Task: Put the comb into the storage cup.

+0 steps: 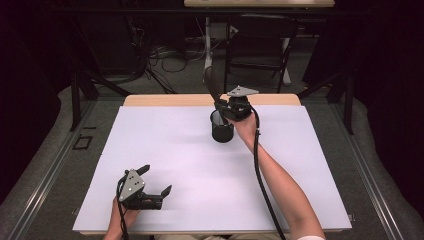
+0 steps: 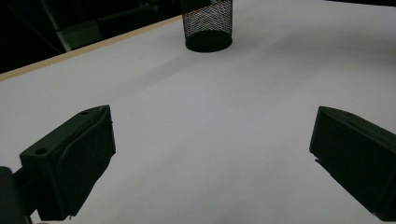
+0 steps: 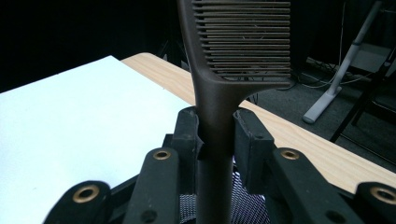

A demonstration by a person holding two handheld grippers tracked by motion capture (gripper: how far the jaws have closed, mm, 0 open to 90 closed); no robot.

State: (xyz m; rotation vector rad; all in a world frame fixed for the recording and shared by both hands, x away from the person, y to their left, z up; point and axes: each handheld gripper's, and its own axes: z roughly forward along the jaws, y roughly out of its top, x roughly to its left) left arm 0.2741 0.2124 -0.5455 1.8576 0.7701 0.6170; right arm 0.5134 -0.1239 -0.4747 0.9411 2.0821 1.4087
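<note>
**High view: a comb held over a mesh cup**

High view shows the right gripper (image 1: 223,103) near the far edge of the white table (image 1: 165,145). It is closed tight on a dark brown comb (image 1: 212,82). The comb stands up straight, right above a black mesh cup (image 1: 222,127). The cup sits on the table, just under the gripper.

In the right gripper view, the two jaws squeeze the thin handle of the comb (image 3: 219,107). The part with the teeth is up top. The handle goes down toward the mesh cup (image 3: 247,207), which peeks out below the jaws. So the long side of the comb runs up and down, teeth end up, handle end down. I cannot tell if the handle tip is inside the cup.

The left gripper (image 1: 156,181) rests low on the near left part of the table, well apart from the cup. Its jaws are spread wide and hold nothing. In the left gripper view the mesh cup (image 2: 207,25) is far off.

What could go wrong? The cup looks light. If the comb leans or bumps the rim, the cup might tip over or slide. If the gripper lets go while the comb is tilted, the comb might fall out onto the table. The handle is thin and smooth, so it might also slip or twist in the jaws.
</note>
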